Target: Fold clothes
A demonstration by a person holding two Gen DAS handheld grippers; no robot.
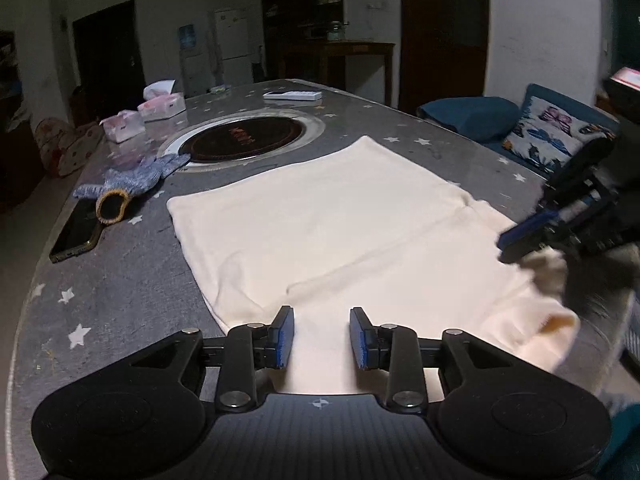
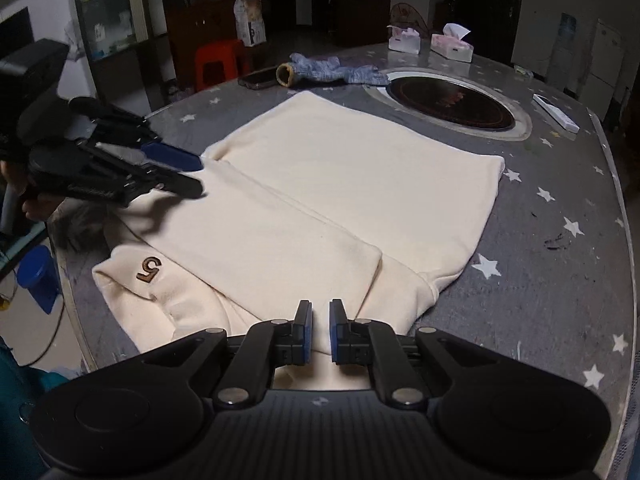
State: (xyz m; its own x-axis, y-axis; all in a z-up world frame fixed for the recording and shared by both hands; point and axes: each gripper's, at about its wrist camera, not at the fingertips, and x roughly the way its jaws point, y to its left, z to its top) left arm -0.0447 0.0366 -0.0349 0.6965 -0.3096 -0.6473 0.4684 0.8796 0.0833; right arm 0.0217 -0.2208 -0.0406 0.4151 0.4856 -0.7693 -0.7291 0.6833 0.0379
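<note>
A cream garment point(image 1: 340, 232) point(image 2: 340, 184) lies flat and partly folded on the grey star-print table point(image 1: 120, 288) point(image 2: 540, 240). A brown "5" mark point(image 2: 150, 270) sits on its near left corner. My left gripper point(image 1: 321, 338) point(image 2: 196, 176) hovers open over one edge of the garment, with nothing held between its blue pads. My right gripper point(image 2: 321, 332) point(image 1: 506, 246) is at the other edge. Its fingers are nearly together with cream fabric in the narrow gap. In the left wrist view the fabric bunches up beneath it.
A blue knit glove point(image 1: 132, 178) point(image 2: 332, 70) and a phone point(image 1: 76, 232) point(image 2: 258, 78) lie beyond the garment. A round black hob point(image 1: 244, 140) point(image 2: 452, 106) is set into the table. Tissue boxes point(image 1: 162, 106) point(image 2: 452, 46) and a remote point(image 1: 292, 95) point(image 2: 556, 112) lie farther back.
</note>
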